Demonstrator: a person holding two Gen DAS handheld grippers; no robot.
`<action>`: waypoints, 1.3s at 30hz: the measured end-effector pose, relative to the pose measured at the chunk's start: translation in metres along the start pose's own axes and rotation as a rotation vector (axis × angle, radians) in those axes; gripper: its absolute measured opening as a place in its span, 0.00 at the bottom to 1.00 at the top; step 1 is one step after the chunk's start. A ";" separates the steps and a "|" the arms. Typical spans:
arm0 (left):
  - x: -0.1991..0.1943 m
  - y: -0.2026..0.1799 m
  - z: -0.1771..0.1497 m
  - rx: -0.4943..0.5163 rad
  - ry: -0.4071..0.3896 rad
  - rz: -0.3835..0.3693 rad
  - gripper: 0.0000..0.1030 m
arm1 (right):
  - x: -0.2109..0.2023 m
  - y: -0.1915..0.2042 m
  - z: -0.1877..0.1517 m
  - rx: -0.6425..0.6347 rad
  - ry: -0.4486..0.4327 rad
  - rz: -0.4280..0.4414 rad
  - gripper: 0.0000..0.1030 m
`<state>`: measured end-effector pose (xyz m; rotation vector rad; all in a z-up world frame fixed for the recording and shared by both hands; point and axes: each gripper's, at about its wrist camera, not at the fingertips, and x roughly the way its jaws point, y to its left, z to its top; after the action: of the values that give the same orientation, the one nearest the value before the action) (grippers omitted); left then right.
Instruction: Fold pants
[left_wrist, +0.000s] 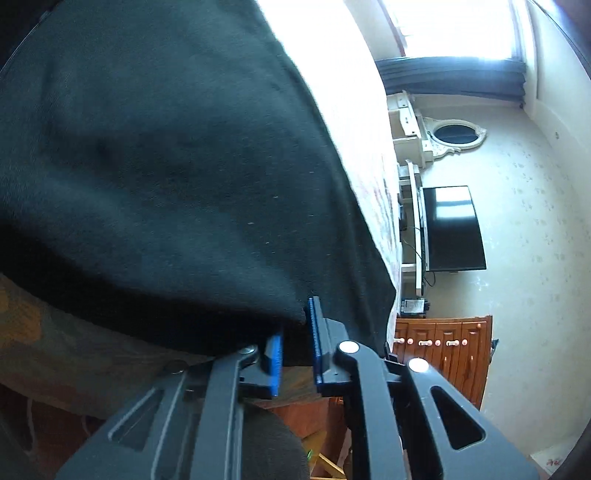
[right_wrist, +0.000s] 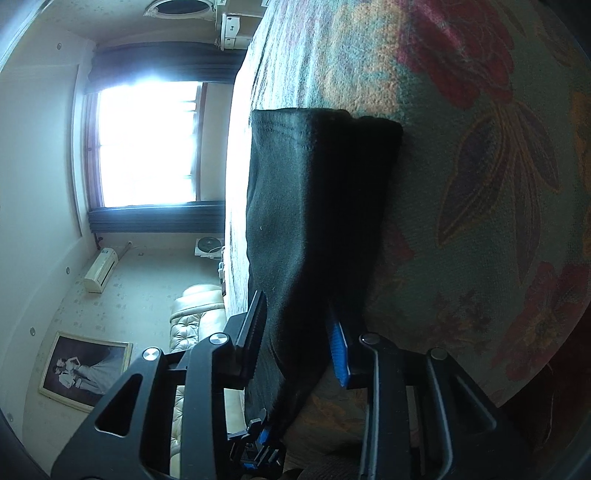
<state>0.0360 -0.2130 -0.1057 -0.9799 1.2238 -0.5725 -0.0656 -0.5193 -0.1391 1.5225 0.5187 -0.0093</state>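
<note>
- The dark pants (right_wrist: 317, 221) lie on a floral bedspread (right_wrist: 480, 184). In the right wrist view they run as a long folded band from the hem end far off to the near end between the fingers.
- The right gripper (right_wrist: 297, 339) is pinching the pants: the cloth fills the gap between its blue pads (right_wrist: 338, 350), which press on both sides.
- In the left wrist view the pants (left_wrist: 166, 166) fill most of the frame, and a folded edge hangs down to the left gripper (left_wrist: 297, 354). Its pads (left_wrist: 275, 363) stand near together with dark cloth in the narrow gap; this gripper is pressed together on the pants.
- Beyond the pants, past the bed's edge, stand a dark screen (left_wrist: 452, 229), a white dresser with an oval mirror (left_wrist: 456, 133) and a wooden cabinet (left_wrist: 443, 347).
- On the other side of the pants are a bright window (right_wrist: 147, 144), a cream tufted sofa (right_wrist: 195, 325) and a framed picture (right_wrist: 85, 369).
- Bare bedspread lies open beside the pants' long edge.
</note>
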 end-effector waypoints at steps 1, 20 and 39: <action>0.000 0.004 0.000 -0.020 -0.005 -0.019 0.08 | 0.000 -0.001 0.000 -0.002 0.001 -0.011 0.19; -0.013 -0.018 -0.009 0.155 -0.009 0.047 0.07 | -0.024 0.011 -0.007 -0.119 -0.006 -0.060 0.06; -0.047 -0.079 -0.011 0.590 -0.021 0.098 0.84 | -0.082 0.050 0.091 -0.369 -0.022 -0.130 0.70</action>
<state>0.0225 -0.2176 -0.0142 -0.4247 0.9903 -0.7847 -0.0936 -0.6276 -0.0680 1.1264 0.5667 -0.0293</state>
